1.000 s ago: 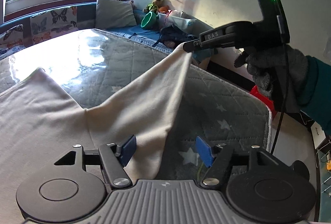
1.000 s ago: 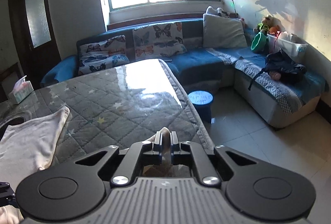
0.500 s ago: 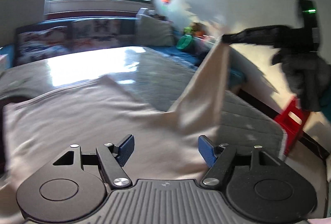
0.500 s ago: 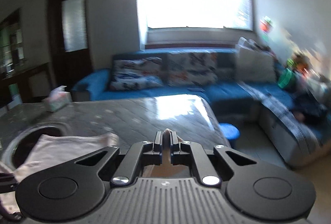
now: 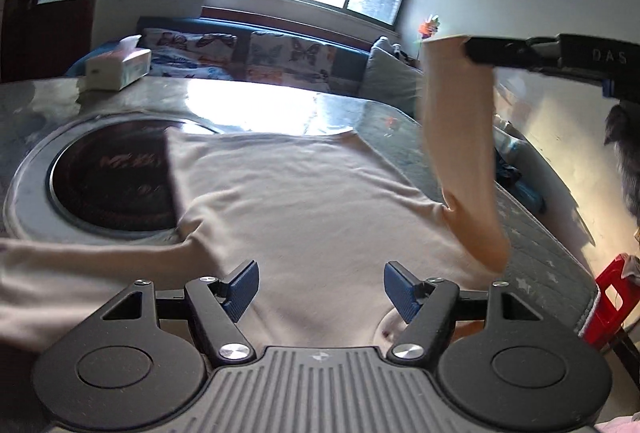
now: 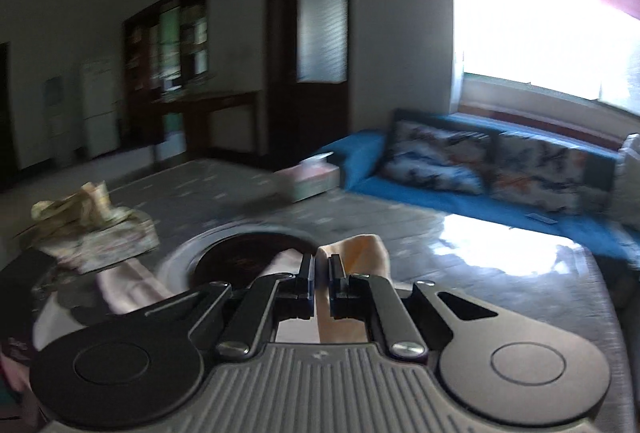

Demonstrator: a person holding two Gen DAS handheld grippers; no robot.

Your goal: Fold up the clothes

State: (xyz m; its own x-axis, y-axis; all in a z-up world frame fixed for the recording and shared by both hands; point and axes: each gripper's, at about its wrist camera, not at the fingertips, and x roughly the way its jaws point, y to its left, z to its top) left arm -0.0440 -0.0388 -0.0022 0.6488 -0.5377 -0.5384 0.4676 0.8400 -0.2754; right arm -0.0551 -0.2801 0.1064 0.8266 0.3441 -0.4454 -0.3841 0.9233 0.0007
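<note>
Fabric is what your attention should follow here, starting at the far left, where a tissue box [image 5: 119, 68] stands clear of the work. Next to it a round dark hob [image 5: 108, 179] is set into the table [image 5: 280, 105], and the cream shirt [image 5: 304, 217] lies flat with its left edge draped over part of that ring; one sleeve trails off to the near left. You have the garment spread like this, I judge, so its body gives you a flat base to fold onto.

Your left gripper [image 5: 319, 287] hovers low over the near middle of the shirt, its blue pads apart with nothing between them. That placement looks like readiness to pin or catch the cloth once the fold comes over.

Further right, your right gripper [image 5: 472, 53] is raised above the table's right side, tongs clamped together on the shirt's other sleeve or side edge, so a long strip of fabric hangs from it down to the body. Its own view confirms the pinch, cream cloth caught in the right gripper [image 6: 322, 265]. Holding it high keeps the strip taut and free of wrinkles, presumably for carrying leftward across the body.
</note>
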